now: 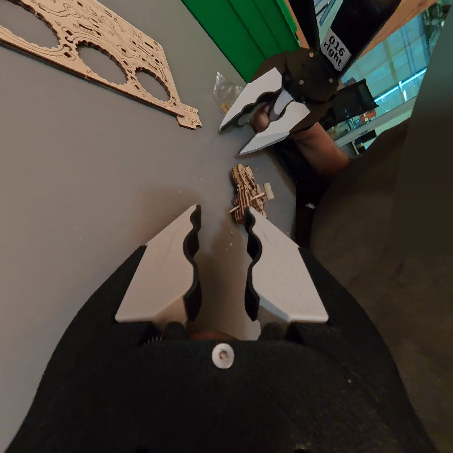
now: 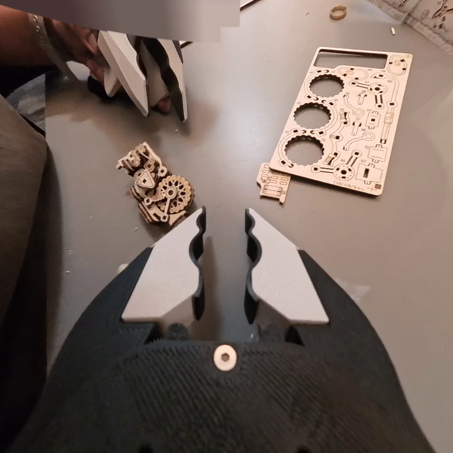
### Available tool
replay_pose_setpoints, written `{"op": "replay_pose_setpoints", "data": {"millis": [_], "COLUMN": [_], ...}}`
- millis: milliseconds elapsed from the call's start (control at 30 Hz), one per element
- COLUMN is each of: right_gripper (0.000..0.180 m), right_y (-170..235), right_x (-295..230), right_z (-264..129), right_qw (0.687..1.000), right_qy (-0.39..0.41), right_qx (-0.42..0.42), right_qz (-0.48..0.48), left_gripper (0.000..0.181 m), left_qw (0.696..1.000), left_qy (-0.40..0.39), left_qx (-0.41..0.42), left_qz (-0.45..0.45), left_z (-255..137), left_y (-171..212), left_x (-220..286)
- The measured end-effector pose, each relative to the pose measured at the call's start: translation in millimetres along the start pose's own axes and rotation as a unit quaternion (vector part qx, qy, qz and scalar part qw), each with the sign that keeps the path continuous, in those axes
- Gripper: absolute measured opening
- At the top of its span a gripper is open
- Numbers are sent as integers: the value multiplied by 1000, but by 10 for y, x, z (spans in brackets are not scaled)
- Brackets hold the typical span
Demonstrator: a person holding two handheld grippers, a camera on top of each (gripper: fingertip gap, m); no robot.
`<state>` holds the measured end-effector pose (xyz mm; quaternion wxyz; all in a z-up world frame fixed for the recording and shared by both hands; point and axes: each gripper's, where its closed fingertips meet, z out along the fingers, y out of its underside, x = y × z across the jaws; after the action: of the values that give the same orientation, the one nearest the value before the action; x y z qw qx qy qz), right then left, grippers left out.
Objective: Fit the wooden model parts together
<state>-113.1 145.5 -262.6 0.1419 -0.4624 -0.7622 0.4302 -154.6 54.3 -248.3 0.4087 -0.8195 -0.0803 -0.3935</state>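
The half-built wooden model (image 1: 247,193), a small cluster of laser-cut parts, lay on the grey bench (image 1: 85,183) close to its near edge in the left wrist view, just beyond the right fingertip of the left tongs (image 1: 223,210), which stood apart and empty. A short pale peg (image 1: 268,191) sat on a thin axle at the model's side. Farther off the right tongs (image 1: 230,139) hung above the bench, also apart with nothing between them. A crumpled clear bag (image 1: 225,90) lay beyond them, and the plywood parts sheet (image 1: 98,56) stretched across the upper left with three toothed round holes already emptied. In the right wrist view the model (image 2: 157,188) showed a spoked gear wheel and a triangular plate, and it rested just ahead and to the left of the right tongs (image 2: 225,213), whose jaws stood open over bare bench. The left tongs (image 2: 166,115) pointed down beyond the model, open. The parts sheet (image 2: 343,127) lay well to the right, with a small broken-off tab (image 2: 274,186) at its lower corner and a pale ring (image 2: 338,12) far back. The step seemed to be taking hold of the model again; one pair should probably pinch its solid body rather than the wheel or the thin axle, squeezing gently, while the other fetched the next part from the sheet.
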Motion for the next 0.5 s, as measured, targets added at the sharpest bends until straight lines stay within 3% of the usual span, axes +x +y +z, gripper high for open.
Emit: {"op": "replay_pose_setpoints", "data": {"millis": [167,300,500], "right_gripper": [29,27,25], "right_y": [-23,-129,-237], "right_x": [-40,-139,-393], "right_z": [-92,-104,-97], "right_qw": [1000,999,997], "right_qy": [2,-5,-26], "right_qx": [17,37,54], "right_qz": [-6,-17,-44], "left_gripper": [29,30,23], "left_qw": [999,998,986], "left_qy": [-35,-14,-13], "left_qx": [-22,18,15], "left_qz": [18,-59,-166], "left_z": [66,112,111], "left_y": [76,-39,32], "left_x": [2,190,182]}}
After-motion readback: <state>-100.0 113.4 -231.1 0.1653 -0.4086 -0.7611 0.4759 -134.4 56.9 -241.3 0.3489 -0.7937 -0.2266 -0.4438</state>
